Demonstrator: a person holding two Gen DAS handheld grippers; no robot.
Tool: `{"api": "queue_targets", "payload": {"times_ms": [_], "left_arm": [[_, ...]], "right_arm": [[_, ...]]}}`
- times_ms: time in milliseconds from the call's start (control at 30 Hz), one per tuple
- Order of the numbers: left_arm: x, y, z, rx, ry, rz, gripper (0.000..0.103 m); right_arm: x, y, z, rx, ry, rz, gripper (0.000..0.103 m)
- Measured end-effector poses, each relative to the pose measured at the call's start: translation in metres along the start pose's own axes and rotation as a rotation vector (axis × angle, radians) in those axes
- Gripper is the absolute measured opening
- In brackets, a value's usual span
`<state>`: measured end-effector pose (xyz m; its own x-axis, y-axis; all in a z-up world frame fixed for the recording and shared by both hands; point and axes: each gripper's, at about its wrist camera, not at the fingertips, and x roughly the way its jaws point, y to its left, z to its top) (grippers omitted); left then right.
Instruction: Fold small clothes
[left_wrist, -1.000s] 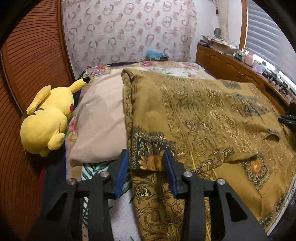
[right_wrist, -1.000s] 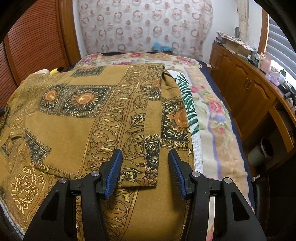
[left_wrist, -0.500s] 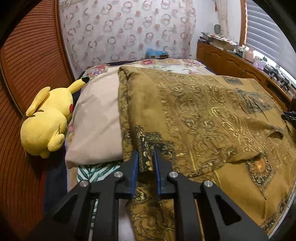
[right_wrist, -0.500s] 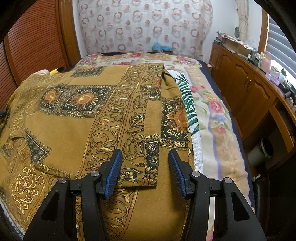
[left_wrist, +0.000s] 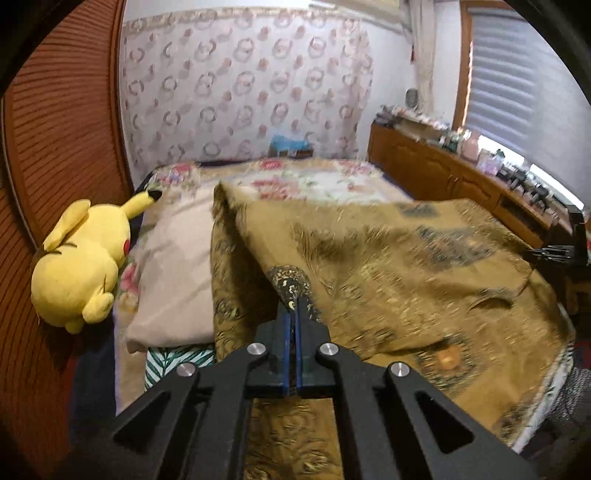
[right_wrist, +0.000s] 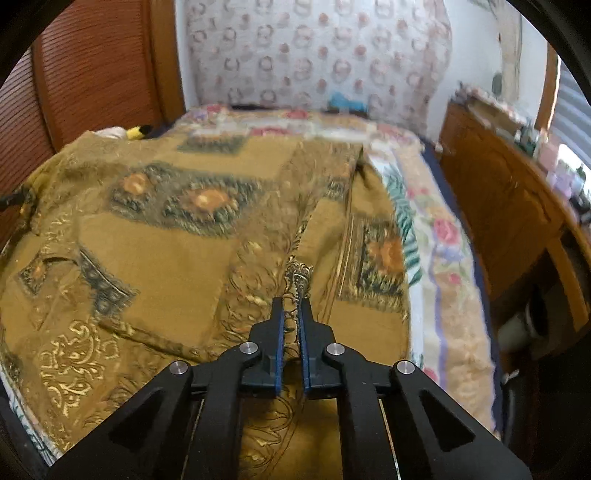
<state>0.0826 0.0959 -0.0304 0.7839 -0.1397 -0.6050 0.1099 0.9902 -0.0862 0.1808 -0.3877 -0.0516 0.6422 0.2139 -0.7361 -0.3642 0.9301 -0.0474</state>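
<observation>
A mustard-gold patterned garment (left_wrist: 406, 266) lies spread over the bed; it also fills the right wrist view (right_wrist: 177, 236). My left gripper (left_wrist: 294, 308) is shut on a dark-patterned corner of the garment and holds that edge lifted off the bed. My right gripper (right_wrist: 291, 308) is shut on another gathered edge of the garment, also raised. The cloth between both grips is pulled up and blurred. The right gripper shows at the far right of the left wrist view (left_wrist: 554, 253).
A yellow plush toy (left_wrist: 81, 266) lies at the bed's left beside a beige pillow (left_wrist: 173, 273). A floral bedsheet (right_wrist: 447, 258) shows along the right. A wooden cabinet (right_wrist: 509, 206) stands to the right, a wooden slatted wall (left_wrist: 55, 147) to the left.
Both grippers have shut on edges of the garment; the left shut first, the right within the last half second. Both have lifted the cloth off the bed.
</observation>
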Motion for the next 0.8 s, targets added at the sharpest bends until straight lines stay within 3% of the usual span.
{"api": "queue_targets", "payload": {"times_ms": [167, 333, 667, 800], "left_arm": [[-0.028, -0.001, 0.0, -0.027, -0.04, -0.045, 0.0], [-0.051, 0.005, -0.017, -0.057, -0.042, -0.054, 0.0], [-0.068, 0.005, -0.075, -0.09, 0.046, 0.004, 0.0], [-0.073, 0.006, -0.083, -0.125, 0.038, 0.004, 0.0]], "right_arm": [[-0.04, -0.007, 0.008, 0.027, -0.085, 0.011, 0.002], [-0.072, -0.012, 0.002, 0.042, -0.115, 0.031, 0.002], [-0.109, -0.007, -0.036, 0.037, -0.073, 0.032, 0.002], [-0.111, -0.008, -0.045, 0.048, -0.062, 0.025, 0.002]]}}
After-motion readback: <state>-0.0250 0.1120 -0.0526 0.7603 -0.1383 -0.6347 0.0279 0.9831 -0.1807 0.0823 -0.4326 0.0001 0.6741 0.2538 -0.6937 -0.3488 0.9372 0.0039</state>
